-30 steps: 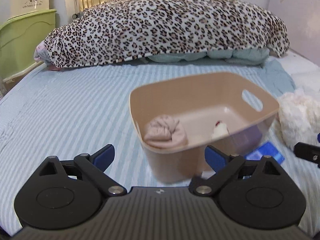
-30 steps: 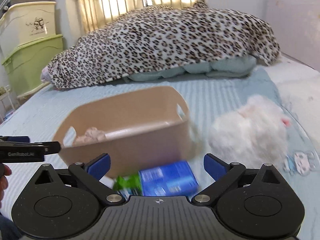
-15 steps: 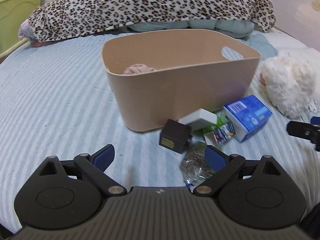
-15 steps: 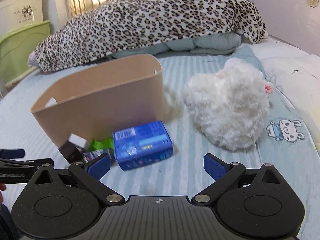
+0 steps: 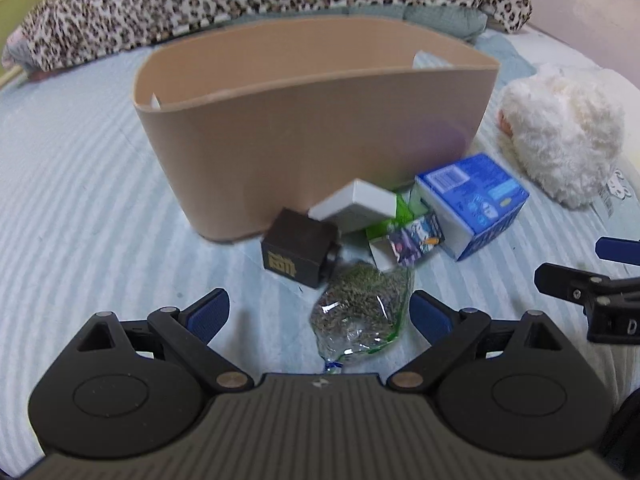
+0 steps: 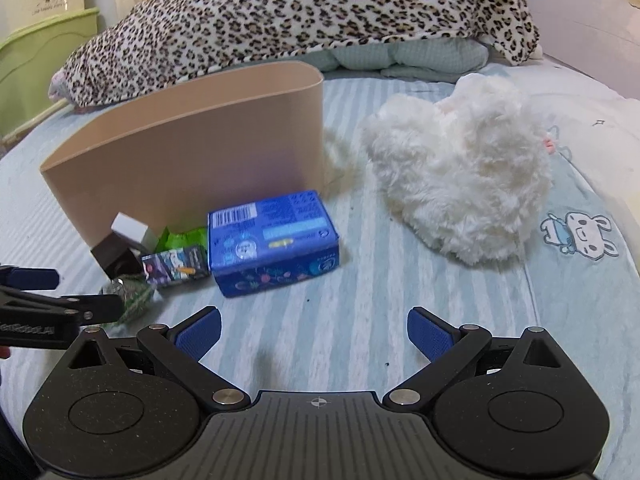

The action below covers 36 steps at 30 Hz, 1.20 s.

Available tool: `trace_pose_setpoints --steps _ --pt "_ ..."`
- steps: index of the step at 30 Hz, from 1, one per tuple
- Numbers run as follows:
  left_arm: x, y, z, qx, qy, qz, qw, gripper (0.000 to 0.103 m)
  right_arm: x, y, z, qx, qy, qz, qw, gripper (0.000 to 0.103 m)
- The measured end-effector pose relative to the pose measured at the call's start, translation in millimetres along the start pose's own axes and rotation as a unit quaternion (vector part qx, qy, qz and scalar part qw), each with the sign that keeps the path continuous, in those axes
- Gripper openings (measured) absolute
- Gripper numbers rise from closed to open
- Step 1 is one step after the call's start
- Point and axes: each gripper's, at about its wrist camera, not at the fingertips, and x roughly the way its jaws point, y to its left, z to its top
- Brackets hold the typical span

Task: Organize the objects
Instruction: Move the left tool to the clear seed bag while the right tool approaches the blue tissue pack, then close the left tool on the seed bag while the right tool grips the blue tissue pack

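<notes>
Striped blue bed point(image 6: 360, 320) beneath a leopard blanket point(image 6: 300, 12); we see the beige bin point(image 5: 312, 148) beside small boxes, left claw point(image 5: 320, 314) and right claw point(image 6: 314, 334) both spread, empty.

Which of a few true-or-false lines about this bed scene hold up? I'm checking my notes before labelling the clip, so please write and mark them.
1. Both tongs, left and right, are open and hold nothing. True.
2. The blue box sits inside the beige bin. False: it lies on the striped sheet, outside the bin.
3. A clear bag of dried herbs lies just ahead of the left tongs. True.
4. The white plush toy rests on the leopard blanket. False: it lies on the sheet, right of the bin.
5. The dark brown box stands next to the bin's outer wall. True.
</notes>
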Motion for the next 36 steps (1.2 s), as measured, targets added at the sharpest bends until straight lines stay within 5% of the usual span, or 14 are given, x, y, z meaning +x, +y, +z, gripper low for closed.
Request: trace_pose_setpoints --steps 22,31,36 --pt "22 18 -2 -0.031 0.023 0.006 0.9992 0.086 50 21 32 -0.089 0.021 0.033 0.995 0.103" --pt "18 22 1 -0.03 0.026 -0.01 0.9992 0.067 74 32 24 -0.107 0.017 0.026 0.994 0.103" --pt "15 25 1 -0.028 0.025 -0.026 0.9989 0.043 80 36 26 -0.112 -0.005 0.019 0.994 0.094"
